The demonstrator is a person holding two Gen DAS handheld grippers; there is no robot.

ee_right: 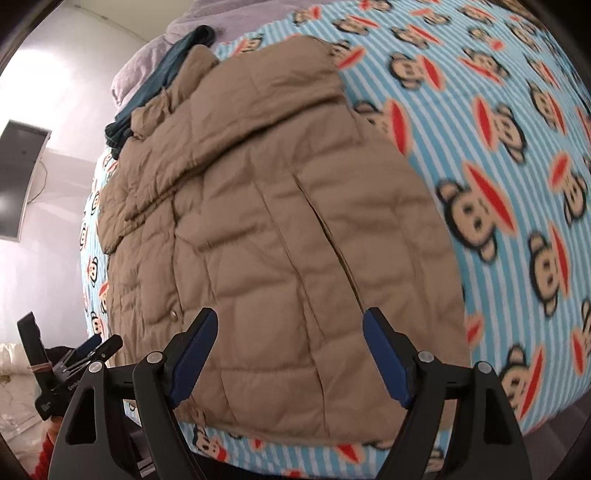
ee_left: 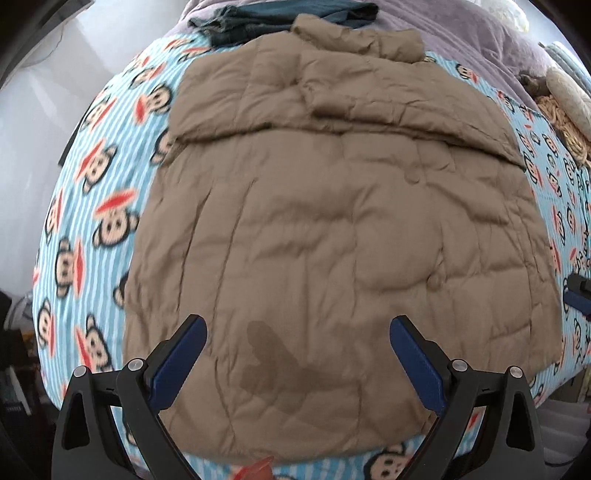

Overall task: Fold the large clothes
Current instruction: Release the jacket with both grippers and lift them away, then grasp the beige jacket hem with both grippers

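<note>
A bed with a monkey-print sheet [ee_left: 92,206] carries our tan padded jacket [ee_left: 332,229], spread flat with its sleeves folded across the chest. Our left gripper [ee_left: 297,354] and right gripper [ee_right: 290,350] hover over the hem, both released and empty. The puffy, slippery fabric may spring back if we pinch only the top layer.

Bed: striped blue monkey-print sheet [ee_right: 480,155]. Lilac blanket [ee_left: 461,33] at far edge. White wall [ee_right: 55,66] with dark mounted screen [ee_right: 18,177]. Bright daylight.
</note>
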